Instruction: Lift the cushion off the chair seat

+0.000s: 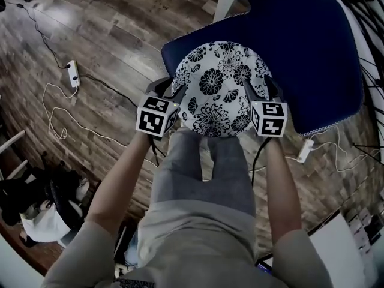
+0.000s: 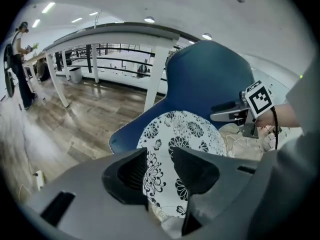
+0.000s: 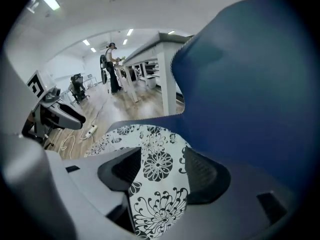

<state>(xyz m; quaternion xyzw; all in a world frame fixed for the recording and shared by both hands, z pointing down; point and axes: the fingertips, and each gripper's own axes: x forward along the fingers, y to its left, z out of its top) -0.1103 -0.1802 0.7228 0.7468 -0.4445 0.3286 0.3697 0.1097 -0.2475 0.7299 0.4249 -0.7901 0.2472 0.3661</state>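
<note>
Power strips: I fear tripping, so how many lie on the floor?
2. One power strip lies on the floor left of the chair; the other lies by the chair's lower edge, at the head view's right. The chair may hide more.

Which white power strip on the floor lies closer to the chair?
The power strip at the right, beside the blue chair; the other lies far left.

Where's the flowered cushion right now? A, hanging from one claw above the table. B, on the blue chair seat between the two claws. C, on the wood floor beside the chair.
B: the cushion lies on the seat of the blue chair, with the left claw and right claw at its opposite edges.
</note>
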